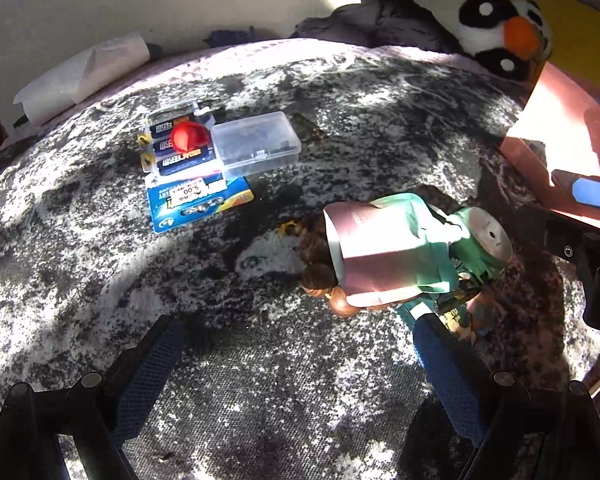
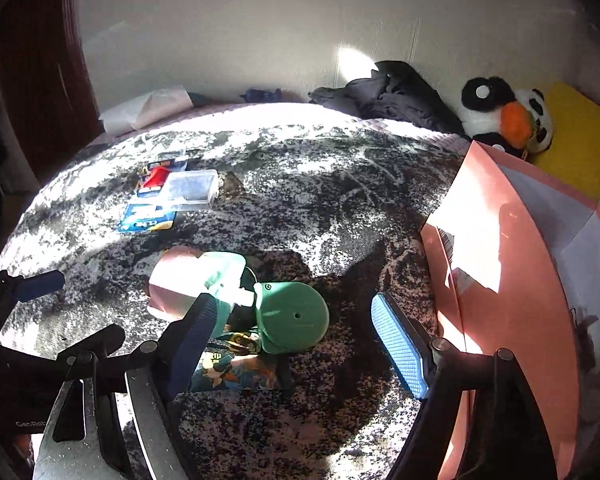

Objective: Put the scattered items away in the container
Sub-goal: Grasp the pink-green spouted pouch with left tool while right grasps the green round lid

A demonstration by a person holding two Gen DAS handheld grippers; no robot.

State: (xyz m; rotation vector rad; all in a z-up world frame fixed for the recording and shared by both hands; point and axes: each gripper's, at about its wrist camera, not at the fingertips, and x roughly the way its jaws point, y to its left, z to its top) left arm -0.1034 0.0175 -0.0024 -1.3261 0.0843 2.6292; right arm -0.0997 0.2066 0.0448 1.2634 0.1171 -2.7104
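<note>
Both grippers, left gripper (image 1: pixel 296 364) and right gripper (image 2: pixel 292 344), gape wide, empty; right should straddle green pouch (image 2: pixel 292 314) squarely beside pink container (image 2: pixel 512 280)

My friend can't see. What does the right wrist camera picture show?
An open claw hangs over a speckled grey blanket, just above a green round-capped bottle lying on its side. A pink box stands to the right, and a battery pack and clear case lie farther back.

green pouch (image 2: pixel 204 284) lying flat, pink box (image 2: pixel 512 280) beside
</note>
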